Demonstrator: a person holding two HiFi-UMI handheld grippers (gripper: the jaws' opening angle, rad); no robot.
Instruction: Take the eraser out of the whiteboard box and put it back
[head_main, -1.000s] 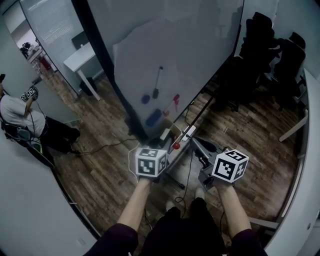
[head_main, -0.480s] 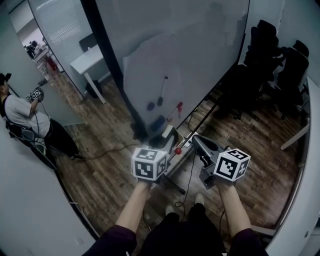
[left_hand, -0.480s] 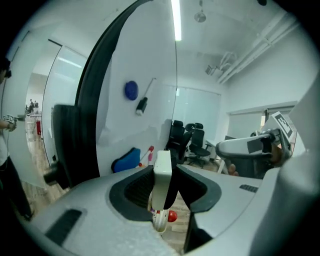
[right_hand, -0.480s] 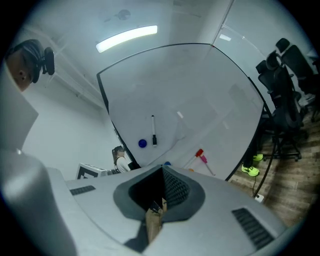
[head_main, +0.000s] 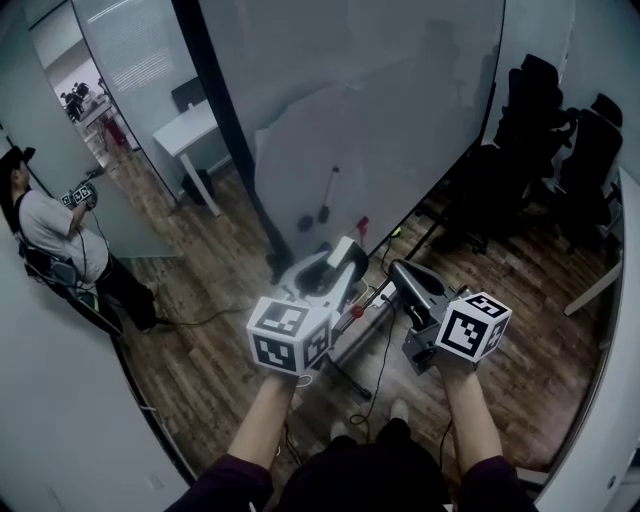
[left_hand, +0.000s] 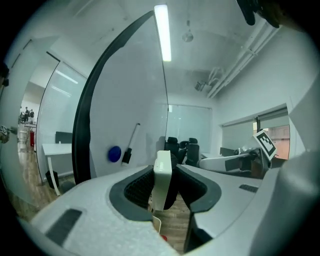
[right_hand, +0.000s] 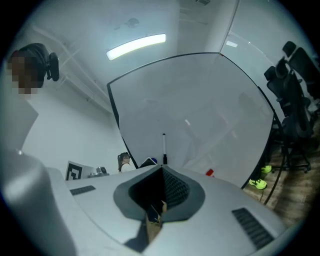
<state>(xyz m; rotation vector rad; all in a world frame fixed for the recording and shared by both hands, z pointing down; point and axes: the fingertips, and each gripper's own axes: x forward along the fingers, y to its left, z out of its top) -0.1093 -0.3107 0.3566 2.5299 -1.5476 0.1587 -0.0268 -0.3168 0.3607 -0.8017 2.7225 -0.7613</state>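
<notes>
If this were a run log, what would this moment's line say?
left gripper: shut on eraser | right gripper: shut, empty | eraser: held before whiteboard

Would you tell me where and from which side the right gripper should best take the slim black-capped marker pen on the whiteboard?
Take the slim black-capped marker pen across its pale barrel, above the cap, coming straight at the face of the whiteboard. It stands nearly upright, flat against the board, so I would open the right gripper and straddle it sideways.
</notes>
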